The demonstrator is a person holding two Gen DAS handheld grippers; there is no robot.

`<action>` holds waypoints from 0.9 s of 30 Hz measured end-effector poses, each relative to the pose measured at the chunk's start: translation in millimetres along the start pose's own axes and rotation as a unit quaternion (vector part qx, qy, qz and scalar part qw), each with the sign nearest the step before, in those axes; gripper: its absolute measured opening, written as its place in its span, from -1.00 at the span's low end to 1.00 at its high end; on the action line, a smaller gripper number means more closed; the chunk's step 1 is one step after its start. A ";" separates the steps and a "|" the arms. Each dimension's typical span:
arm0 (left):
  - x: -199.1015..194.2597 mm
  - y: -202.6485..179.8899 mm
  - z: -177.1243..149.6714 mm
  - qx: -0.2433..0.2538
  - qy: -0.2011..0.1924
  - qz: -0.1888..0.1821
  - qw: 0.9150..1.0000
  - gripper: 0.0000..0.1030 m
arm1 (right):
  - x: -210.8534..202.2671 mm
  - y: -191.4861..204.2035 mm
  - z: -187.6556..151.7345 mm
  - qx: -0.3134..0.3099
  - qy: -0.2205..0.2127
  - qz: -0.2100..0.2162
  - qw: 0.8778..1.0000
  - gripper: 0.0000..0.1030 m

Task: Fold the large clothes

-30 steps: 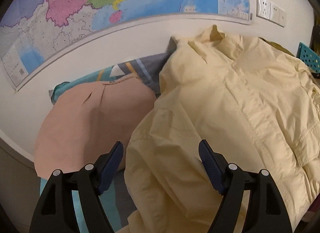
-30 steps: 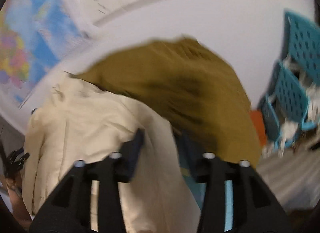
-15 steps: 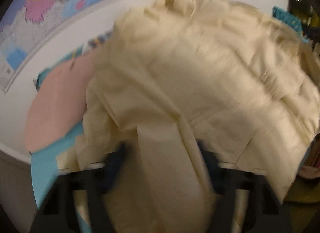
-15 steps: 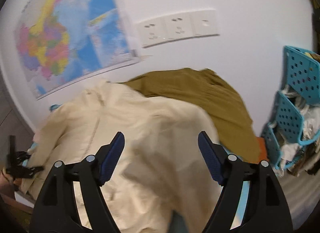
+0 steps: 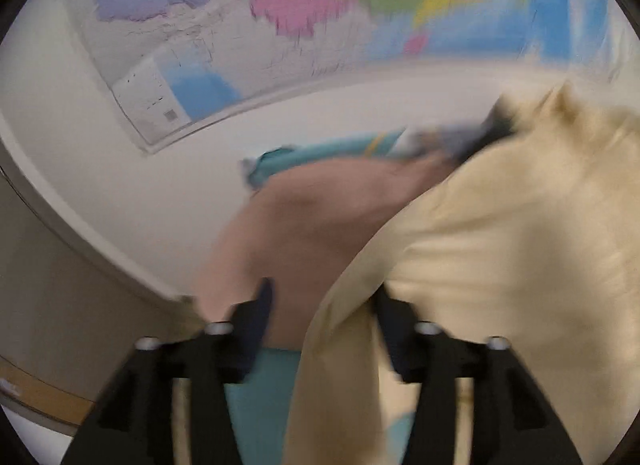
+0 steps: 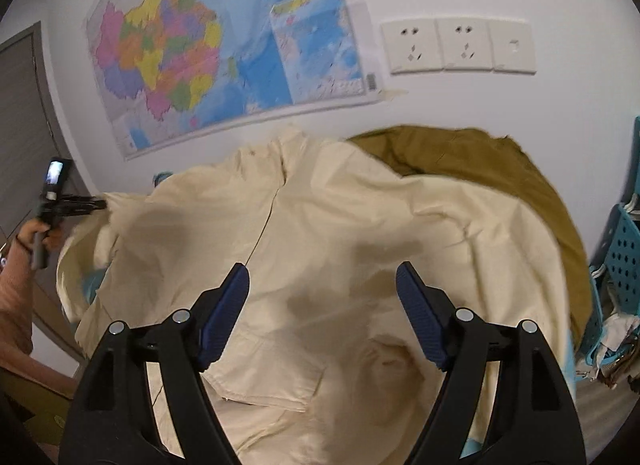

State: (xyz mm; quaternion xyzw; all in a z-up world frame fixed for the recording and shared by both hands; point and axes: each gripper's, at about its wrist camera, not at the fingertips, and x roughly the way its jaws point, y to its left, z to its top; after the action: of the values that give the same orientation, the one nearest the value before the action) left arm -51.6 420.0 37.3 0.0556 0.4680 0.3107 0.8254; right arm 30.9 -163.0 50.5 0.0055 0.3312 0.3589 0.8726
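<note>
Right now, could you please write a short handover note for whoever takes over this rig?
Left gripper: jaws opening, a fold of the cream jacket runs between them; the view is blurred.
Right gripper: open, empty, above the jacket's front.
Jacket lies spread and rumpled over an olive garment; a pink garment lies beside it.
Done: no neat fold shows.
Left: smooth and fold the jacket.

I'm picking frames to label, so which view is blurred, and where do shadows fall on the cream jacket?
Left wrist view: heavy motion blur smears the wall map and cream jacket. Right wrist view: mostly sharp, fisheye-bent at the edges; soft shadows darken the jacket between the right gripper fingers.
</note>
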 end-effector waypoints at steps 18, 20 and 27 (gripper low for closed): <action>-102.6 -159.5 -132.5 0.151 -0.139 -0.295 0.933 0.54 | 51.5 64.8 -71.0 -0.113 0.140 0.008 0.984 0.55; -90.3 -197.7 -148.2 0.191 -0.106 -0.301 0.928 0.54 | 67.0 69.1 -77.9 -0.139 0.146 -0.023 0.979 0.32; -60.5 -215.8 -147.0 0.159 -0.103 -0.247 0.950 0.60 | 94.2 56.9 -70.0 -0.141 0.119 -0.060 0.981 -0.62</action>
State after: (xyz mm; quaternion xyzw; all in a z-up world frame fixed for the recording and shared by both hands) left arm -93.1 183.8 -82.3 0.1006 0.4229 0.0114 0.9005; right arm 3.9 -77.4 -44.2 -0.1800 0.3785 0.3475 0.8388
